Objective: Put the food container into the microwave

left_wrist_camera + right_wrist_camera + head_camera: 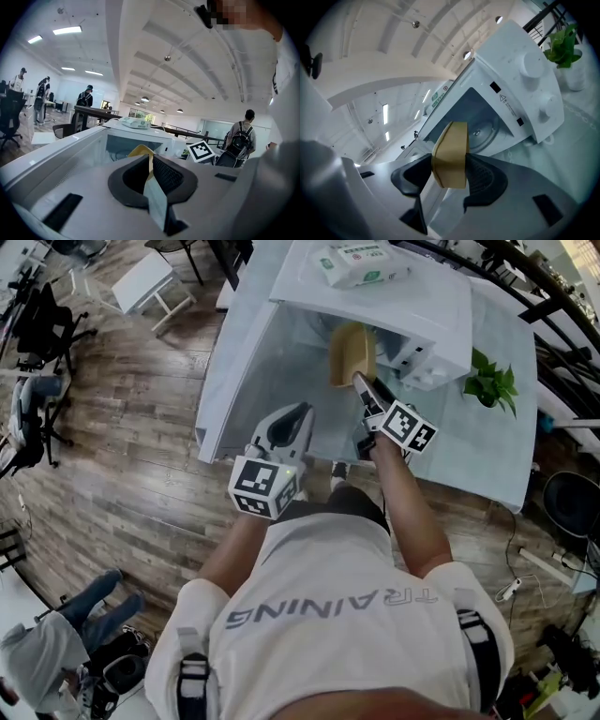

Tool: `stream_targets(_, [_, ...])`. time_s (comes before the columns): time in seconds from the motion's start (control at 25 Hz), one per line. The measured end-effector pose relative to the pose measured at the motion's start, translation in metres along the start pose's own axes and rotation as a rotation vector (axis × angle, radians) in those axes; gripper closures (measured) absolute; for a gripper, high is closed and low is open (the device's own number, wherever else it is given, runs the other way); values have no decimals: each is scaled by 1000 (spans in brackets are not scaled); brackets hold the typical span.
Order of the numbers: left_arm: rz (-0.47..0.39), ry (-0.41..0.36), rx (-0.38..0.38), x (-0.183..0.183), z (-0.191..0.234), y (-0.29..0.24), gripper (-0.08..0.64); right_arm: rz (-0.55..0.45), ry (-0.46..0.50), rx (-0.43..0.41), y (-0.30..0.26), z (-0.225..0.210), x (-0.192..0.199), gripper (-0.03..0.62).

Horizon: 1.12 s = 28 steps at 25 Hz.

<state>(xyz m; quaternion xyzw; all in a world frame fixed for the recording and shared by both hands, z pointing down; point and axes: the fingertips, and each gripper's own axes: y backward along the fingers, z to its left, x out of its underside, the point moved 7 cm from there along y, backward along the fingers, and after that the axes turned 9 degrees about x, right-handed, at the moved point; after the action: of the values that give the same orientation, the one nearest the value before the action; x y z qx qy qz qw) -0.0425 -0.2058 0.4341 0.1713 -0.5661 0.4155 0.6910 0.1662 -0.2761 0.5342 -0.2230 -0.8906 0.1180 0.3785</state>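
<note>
The right gripper [449, 177] has its jaws clamped on the food container [451, 150]. The left gripper [151, 161], at its 8 o'clock in the head view, has its jaws drawn together on nothing. The microwave [525, 89] stands with its door [246, 362] open. The container hangs just before the cavity, at 12 o'clock of the right gripper, not yet inside. Left to do, I judge: insert, set down, release. It is a tan paper box, turned on edge.

Tan food container [352, 352], white microwave [422, 310], green plant [492, 385], brown wood-grain floor [141, 456].
</note>
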Motion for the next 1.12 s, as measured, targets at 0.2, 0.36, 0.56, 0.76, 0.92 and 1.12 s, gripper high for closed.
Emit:
stream_targets(0.2, [16, -42, -14, -2, 1, -7, 506, -3, -68, 36, -31, -5, -4, 351])
stream_targets(0.36, [5, -22, -30, -3, 7, -11, 506, -33, -141, 31, -49, -9, -11, 351])
stream_targets(0.56, [1, -2, -49, -3, 15, -19, 506, -95, -212, 28, -74, -17, -21, 351])
stream_targets(0.76, [-5, 7, -64, -1, 19, -21, 506, -140, -287, 25, -98, -27, -27, 352])
stream_targets(0.92, [-2, 15, -66, 1, 21, -24, 506, -167, -287, 48, -111, -36, -31, 351])
stream_targets(1.12, [-3, 16, -64, 1, 22, -23, 506, -199, -292, 68, -119, -42, -34, 351])
